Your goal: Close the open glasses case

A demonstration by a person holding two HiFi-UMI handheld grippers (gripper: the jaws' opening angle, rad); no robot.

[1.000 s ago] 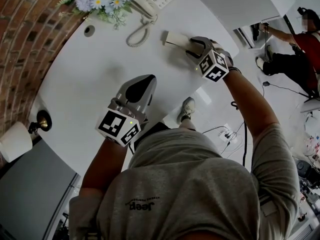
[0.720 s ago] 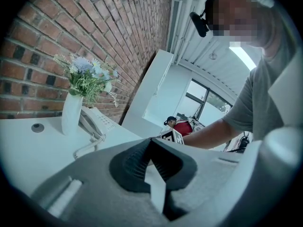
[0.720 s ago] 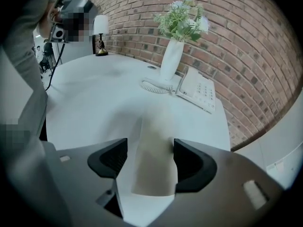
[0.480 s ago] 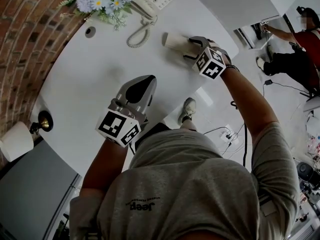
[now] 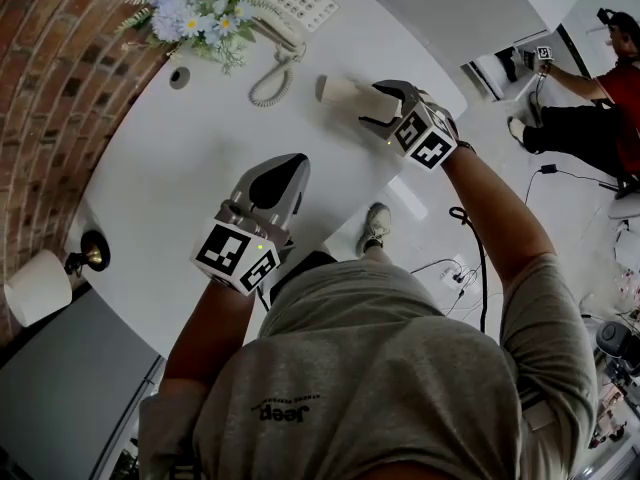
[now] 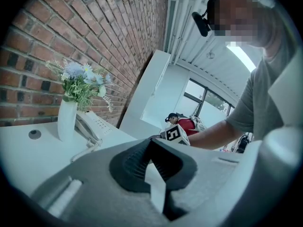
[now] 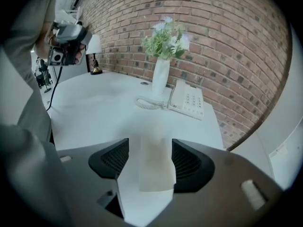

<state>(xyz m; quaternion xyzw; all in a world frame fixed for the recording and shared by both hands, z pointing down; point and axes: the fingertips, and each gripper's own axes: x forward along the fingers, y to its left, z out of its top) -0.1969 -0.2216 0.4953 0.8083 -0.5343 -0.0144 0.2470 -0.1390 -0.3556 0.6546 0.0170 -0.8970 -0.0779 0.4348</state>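
Note:
A pale beige glasses case (image 5: 343, 92) lies flat on the white table (image 5: 170, 178), and its lid looks down. My right gripper (image 5: 376, 104) hangs just over the case's near end, pointing steeply down. In the right gripper view the case (image 7: 155, 167) lies between the dark pads (image 7: 187, 163) with a gap on the left side. Those jaws have just been opening, then closing a little, and they stand open around the case. My left gripper (image 5: 277, 182) hovers over the table's near side, apart from the case; its tips (image 6: 152, 141) meet with nothing between them.
A desk phone (image 5: 292, 6) with a coiled cord and a vase of flowers (image 5: 200, 13) stand behind the case. A cable hole (image 5: 179, 76) is at the left. A small lamp (image 5: 42, 286) sits off the table's left end. A person in red (image 5: 605, 88) sits at far right.
My right gripper has lifted a little above the case and its jaws stand wider than a second ago. The left gripper has kept still.

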